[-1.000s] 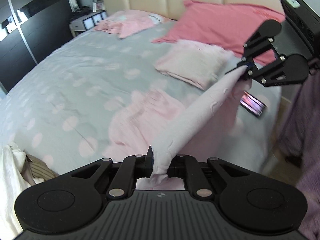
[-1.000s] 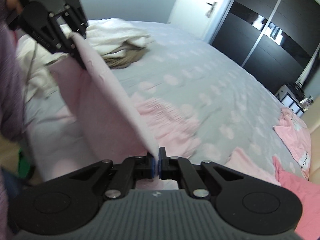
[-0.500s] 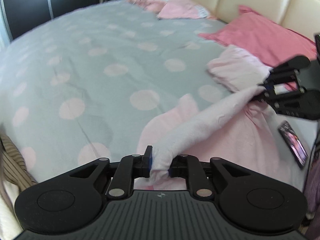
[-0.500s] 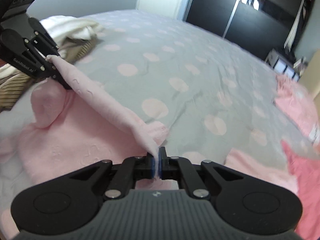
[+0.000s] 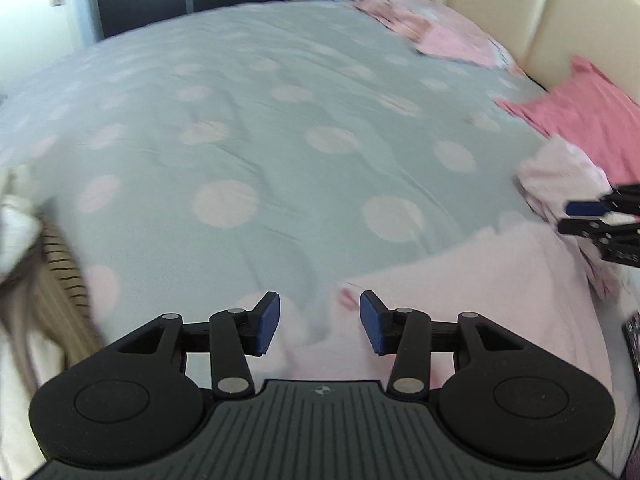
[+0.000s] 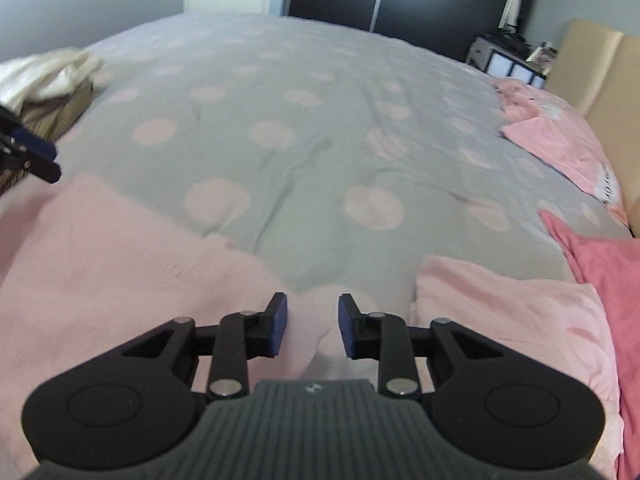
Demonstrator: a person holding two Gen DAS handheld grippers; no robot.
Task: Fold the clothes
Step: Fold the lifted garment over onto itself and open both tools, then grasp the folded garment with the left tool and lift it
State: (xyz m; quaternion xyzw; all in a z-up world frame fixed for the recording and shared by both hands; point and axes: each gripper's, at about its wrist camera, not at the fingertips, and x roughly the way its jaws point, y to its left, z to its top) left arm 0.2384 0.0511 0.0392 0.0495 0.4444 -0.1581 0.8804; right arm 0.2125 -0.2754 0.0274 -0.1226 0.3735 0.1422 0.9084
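Note:
A pale pink garment [image 5: 480, 280] lies flat on the grey dotted bedspread [image 5: 280, 120], folded over itself; in the right wrist view the same garment [image 6: 120, 260] spreads to the left. My left gripper [image 5: 319, 322] hangs just above its near corner, jaws opening, pads clear of the cloth. My right gripper [image 6: 312, 326] is over the garment's other corner, jaws also opening, with a fold of cloth below the gap but not pinched. Each gripper shows at the edge of the other's view: the right gripper [image 5: 592, 216] and the left gripper [image 6: 28, 152].
A folded pale pink piece [image 6: 520, 320] lies to the right beside a deep pink pillow [image 5: 580, 120]. Unfolded cream and striped clothes [image 5: 36, 280] are piled at the left. More pink items [image 6: 560, 140] sit by the beige headboard [image 5: 520, 12]. A phone [image 5: 632, 336] lies at the bed's edge.
Both grippers carried the stretched garment edge forward and down onto the bed, then let go. The jaws, shut on the cloth before, now stand apart and the garment lies flat.

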